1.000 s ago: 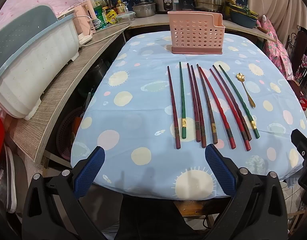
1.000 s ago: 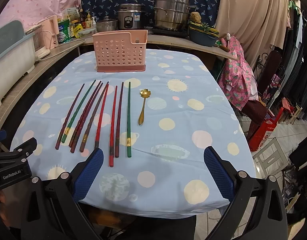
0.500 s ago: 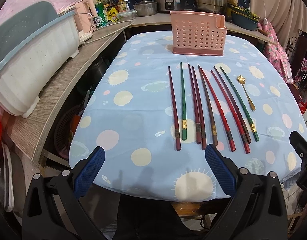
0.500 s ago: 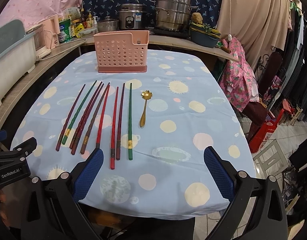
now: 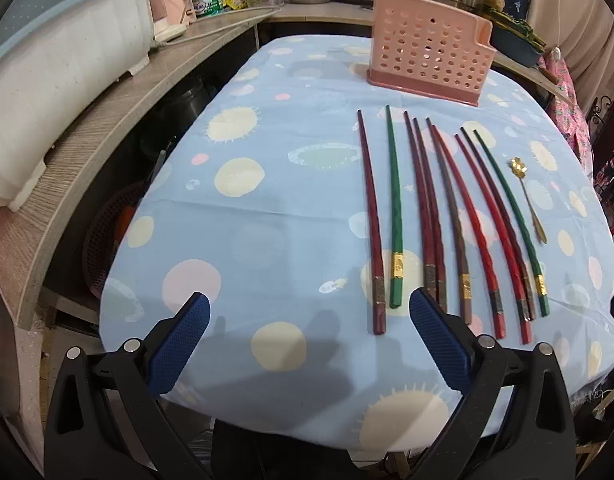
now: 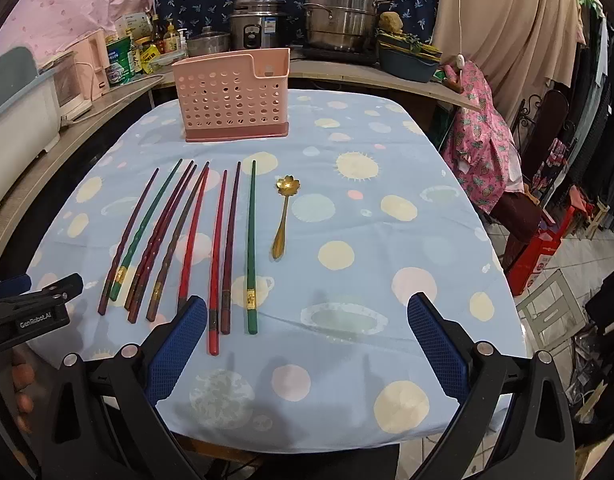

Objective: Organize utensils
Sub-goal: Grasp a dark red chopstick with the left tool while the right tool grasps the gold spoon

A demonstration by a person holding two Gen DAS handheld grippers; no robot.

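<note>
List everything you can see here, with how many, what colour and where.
Chopsticks: nine; six red or maroon, two green, one brown; side by side on the table.
Spoon: one, gold, right of the chopsticks.
Utensil holder: one, pink, perforated, at the table's far end.
Tablecloth: one, light blue with pastel dots.
Pots and rice cooker: steel, on the back counter.
Dish rack: one, white and blue, on the left counter.
Left gripper: open, blue pads.
Right gripper: open, blue pads.
</note>
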